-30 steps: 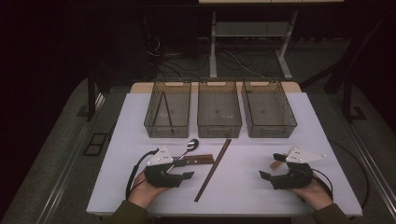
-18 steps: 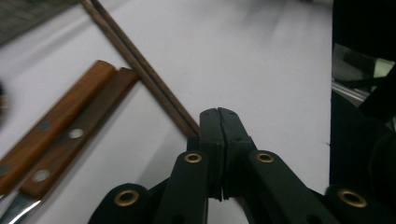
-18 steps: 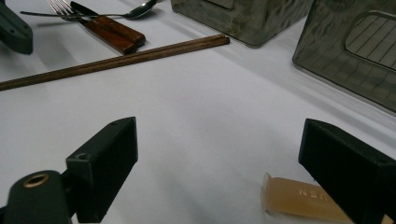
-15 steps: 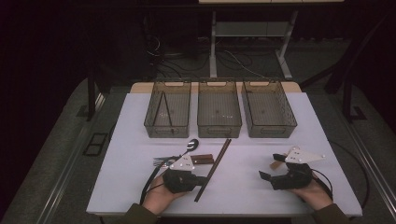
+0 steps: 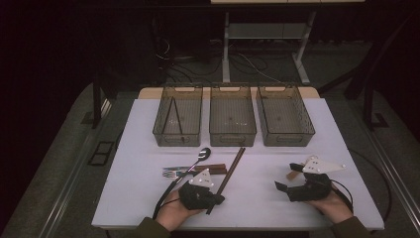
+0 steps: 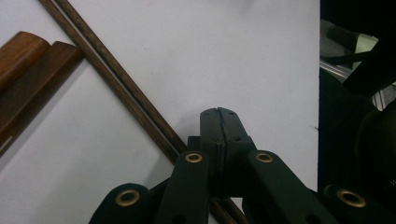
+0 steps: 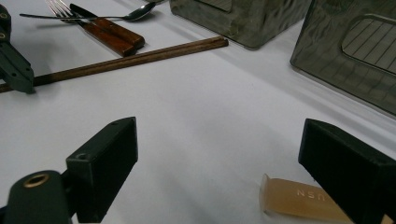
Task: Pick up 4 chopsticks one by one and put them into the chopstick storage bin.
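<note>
Nearest the person, the left gripper point(image 5: 214, 199) sits low on the white desk point(image 5: 138, 198) at the near end of the chopsticks point(image 5: 230, 171). In the left gripper view its fingers point(image 6: 219, 135) are pressed together with nothing between them; the chopsticks point(image 6: 121, 88) run just beside and beneath the linkage, seemingly touching it. Judgement: the step in hand is the approach to the chopsticks, with no grasp made. The next move calls for spreading the fingers and setting them astride both sticks before closing.

The right gripper point(image 5: 283, 187) rests on the desk well apart to the right, its fingers point(image 7: 105, 161) spread wide and holding nothing; a small tan piece point(image 7: 299, 198) lies on the desk between them.

Beyond the chopsticks lie a fork point(image 5: 173, 172), a wooden-handled knife point(image 5: 210, 168) and a spoon point(image 5: 202, 154), grouped together. Farthest stand three wire bins point(image 5: 233, 140) in a row; the left one holds a thin stick, leaning.
</note>
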`<state>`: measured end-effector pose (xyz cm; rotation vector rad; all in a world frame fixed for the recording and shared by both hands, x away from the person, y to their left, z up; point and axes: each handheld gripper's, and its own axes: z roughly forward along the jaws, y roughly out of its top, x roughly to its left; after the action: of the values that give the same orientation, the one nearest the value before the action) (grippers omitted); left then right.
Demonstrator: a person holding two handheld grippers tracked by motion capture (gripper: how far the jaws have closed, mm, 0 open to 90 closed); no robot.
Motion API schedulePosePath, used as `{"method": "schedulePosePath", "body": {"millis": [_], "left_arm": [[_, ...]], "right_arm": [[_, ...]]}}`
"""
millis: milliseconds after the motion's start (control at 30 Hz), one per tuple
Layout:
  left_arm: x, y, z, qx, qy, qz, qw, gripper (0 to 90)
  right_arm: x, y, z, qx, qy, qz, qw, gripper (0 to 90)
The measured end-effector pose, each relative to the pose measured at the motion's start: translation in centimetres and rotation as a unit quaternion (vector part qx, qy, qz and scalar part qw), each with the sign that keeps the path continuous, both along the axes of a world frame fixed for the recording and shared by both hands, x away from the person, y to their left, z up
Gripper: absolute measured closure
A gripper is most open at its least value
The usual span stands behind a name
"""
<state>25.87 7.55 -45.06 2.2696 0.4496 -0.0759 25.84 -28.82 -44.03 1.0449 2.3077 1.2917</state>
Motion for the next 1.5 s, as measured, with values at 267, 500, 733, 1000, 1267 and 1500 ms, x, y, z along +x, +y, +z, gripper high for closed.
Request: {"method": "schedulePosePath", "body": {"millis": [267,500,733,1000,1267,1500], "left_arm": [[0.0,0.1,0.0,0.011,0.003,-0.002,0.9999,89.7],[-0.1,0.3,0.1,0.016,0.002,-0.004,0.9999,89.7],[-0.1,0.8,0.4,0.016,0.007,0.005,0.9998,89.7],[-0.6,1.1,0.4,0.020,0.011,-0.002,0.9997,89.7],[-1.9,1.6,0.5,0.029,0.021,0.008,0.9993,89.8],[-2.4,1.5,0.5,0.035,0.022,0.009,0.9991,89.8]], "right_arm": [[0.0,-0.2,0.1,0.002,-0.001,-0.003,1.0000,11.1],[-0.1,-0.2,0.1,0.003,-0.002,-0.006,1.0000,11.1],[0.0,-0.3,0.1,0.002,-0.003,-0.007,1.0000,11.1],[-0.1,-0.4,0.2,0.003,-0.005,-0.009,0.9999,11.1],[0.0,-0.6,0.2,0.003,-0.007,-0.012,0.9999,11.1],[0.0,-0.5,0.1,0.003,-0.005,-0.011,0.9999,11.1]]}}
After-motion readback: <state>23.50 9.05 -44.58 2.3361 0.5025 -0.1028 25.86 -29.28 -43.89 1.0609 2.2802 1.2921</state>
